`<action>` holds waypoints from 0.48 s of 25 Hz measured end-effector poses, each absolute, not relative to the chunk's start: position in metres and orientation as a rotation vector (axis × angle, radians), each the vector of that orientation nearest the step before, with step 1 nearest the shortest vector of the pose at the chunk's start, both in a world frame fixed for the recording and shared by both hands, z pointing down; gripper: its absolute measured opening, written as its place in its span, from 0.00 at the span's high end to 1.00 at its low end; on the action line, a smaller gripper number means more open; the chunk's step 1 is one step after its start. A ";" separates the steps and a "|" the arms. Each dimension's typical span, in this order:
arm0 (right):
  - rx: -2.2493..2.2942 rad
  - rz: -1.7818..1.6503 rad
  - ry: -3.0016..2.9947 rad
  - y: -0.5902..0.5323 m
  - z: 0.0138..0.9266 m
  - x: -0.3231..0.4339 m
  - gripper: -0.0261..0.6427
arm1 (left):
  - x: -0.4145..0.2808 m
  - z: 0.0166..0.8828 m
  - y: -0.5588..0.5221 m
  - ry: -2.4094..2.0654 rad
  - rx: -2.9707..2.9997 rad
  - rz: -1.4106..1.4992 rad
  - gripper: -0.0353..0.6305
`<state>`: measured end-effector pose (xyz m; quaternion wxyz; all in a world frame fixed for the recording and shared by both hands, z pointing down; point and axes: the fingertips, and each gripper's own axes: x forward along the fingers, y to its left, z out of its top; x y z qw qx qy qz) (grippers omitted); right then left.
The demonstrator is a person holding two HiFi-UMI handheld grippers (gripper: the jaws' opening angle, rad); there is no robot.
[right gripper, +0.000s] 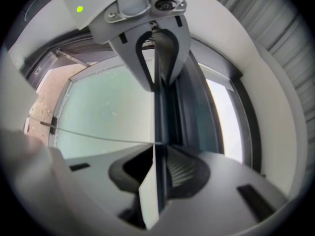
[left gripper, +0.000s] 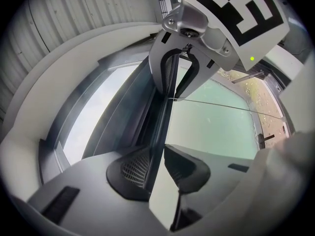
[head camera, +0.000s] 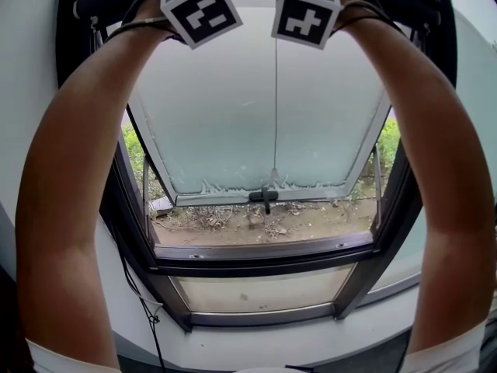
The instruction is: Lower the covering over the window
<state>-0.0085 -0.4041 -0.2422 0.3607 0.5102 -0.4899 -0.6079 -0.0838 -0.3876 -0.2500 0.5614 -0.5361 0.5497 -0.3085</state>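
Both of my arms reach up to the top of the window (head camera: 233, 123). The covering is a dark-edged blind whose bottom rail (left gripper: 160, 132) sits high at the frame's top. My left gripper (left gripper: 157, 168) is shut on that rail; it shows under its marker cube (head camera: 200, 8) in the head view. My right gripper (right gripper: 157, 173) is shut on the same rail (right gripper: 158, 127), facing the left one (right gripper: 156, 65) from close by. A thin cord (head camera: 276, 107) hangs from between them down the frosted pane.
The frosted sash is tilted open, with a dark handle (head camera: 265, 198) at its lower edge. Bare soil and green plants (head camera: 256, 222) show outside. A dark lower frame (head camera: 264, 259) crosses below, and a black cable (head camera: 144, 305) hangs along the wall at the lower left.
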 end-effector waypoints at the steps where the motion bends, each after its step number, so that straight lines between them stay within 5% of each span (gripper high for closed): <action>1: 1.313 -1.573 -1.263 -0.404 -0.243 -0.009 0.82 | -0.084 -0.250 -0.388 1.295 -1.266 -0.735 0.80; 12: 1.314 -1.550 -1.290 -0.402 -0.243 -0.009 0.83 | -0.070 -0.252 -0.387 1.254 -1.259 -0.744 0.80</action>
